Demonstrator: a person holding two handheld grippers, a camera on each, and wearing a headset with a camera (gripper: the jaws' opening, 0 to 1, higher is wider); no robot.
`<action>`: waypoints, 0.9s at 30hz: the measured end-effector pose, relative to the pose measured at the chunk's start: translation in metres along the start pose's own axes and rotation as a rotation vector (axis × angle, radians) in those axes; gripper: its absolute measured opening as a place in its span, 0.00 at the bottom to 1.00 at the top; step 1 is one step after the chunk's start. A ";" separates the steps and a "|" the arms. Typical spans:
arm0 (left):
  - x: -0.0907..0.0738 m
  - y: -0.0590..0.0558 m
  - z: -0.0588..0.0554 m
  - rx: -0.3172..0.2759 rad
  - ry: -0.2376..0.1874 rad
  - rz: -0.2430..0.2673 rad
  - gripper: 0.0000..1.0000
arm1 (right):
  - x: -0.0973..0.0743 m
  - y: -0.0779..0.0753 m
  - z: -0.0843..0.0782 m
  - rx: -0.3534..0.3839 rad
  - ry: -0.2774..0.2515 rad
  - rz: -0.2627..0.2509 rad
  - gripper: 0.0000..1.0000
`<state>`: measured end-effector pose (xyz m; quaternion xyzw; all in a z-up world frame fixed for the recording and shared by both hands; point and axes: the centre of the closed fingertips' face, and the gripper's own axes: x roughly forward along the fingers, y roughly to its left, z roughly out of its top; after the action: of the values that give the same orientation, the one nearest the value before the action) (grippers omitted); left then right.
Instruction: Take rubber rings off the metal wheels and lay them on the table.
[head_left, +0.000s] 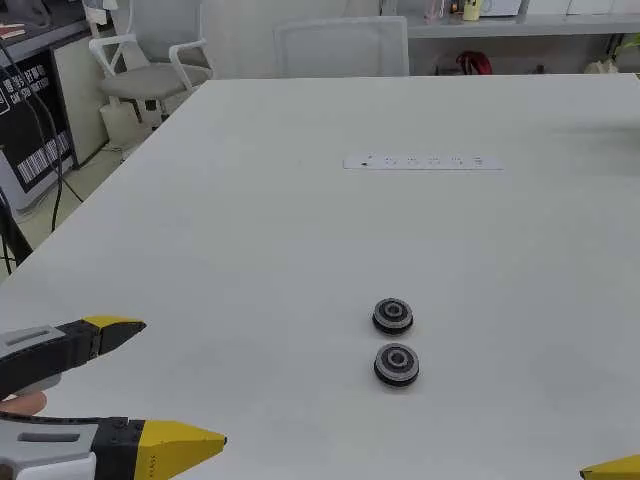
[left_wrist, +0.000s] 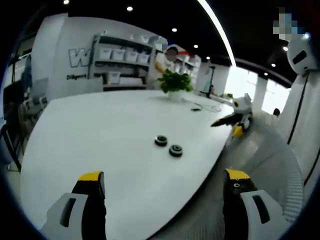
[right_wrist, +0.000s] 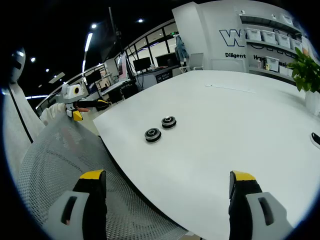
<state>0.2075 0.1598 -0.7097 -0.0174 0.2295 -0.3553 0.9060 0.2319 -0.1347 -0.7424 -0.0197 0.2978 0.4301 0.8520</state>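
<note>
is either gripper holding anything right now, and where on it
Nothing is held. The left gripper and right gripper are both open and empty. The two wheels lie on the table, apart from both.

My bench (head_left: 300, 230) has a smooth white top, mostly matt, with a soft sheen where the ceiling lights fall across it. The near wheel (head_left: 397, 364) and far wheel (head_left: 393, 315) show grey metal at the hub, dull with a faint glint. Each carries a black rubber ring (head_left: 397, 381), matt. My left tongs (head_left: 185, 382) have yellow tips that look like smooth hard plastic, matt black behind them, and pale grey shells with a satin finish. My right tongs (right_wrist: 168, 175) look to be of the same stuff. Past the bench edge there is grey mesh (right_wrist: 65, 165), open-woven and rough. The socket strip (head_left: 422, 161) set in the bench looks like smooth white plastic.
</note>
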 end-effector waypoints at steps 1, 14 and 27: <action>0.000 0.000 0.000 0.001 0.002 -0.001 1.00 | 0.000 0.000 0.000 0.000 0.001 0.000 0.99; 0.001 0.000 -0.003 -0.008 0.015 0.002 1.00 | 0.000 0.000 0.000 -0.002 0.001 -0.002 0.98; 0.001 0.000 -0.004 -0.013 0.017 0.002 1.00 | 0.000 0.000 -0.001 -0.003 0.005 0.001 0.99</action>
<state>0.2068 0.1596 -0.7134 -0.0202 0.2396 -0.3532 0.9041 0.2314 -0.1349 -0.7430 -0.0215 0.2993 0.4310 0.8510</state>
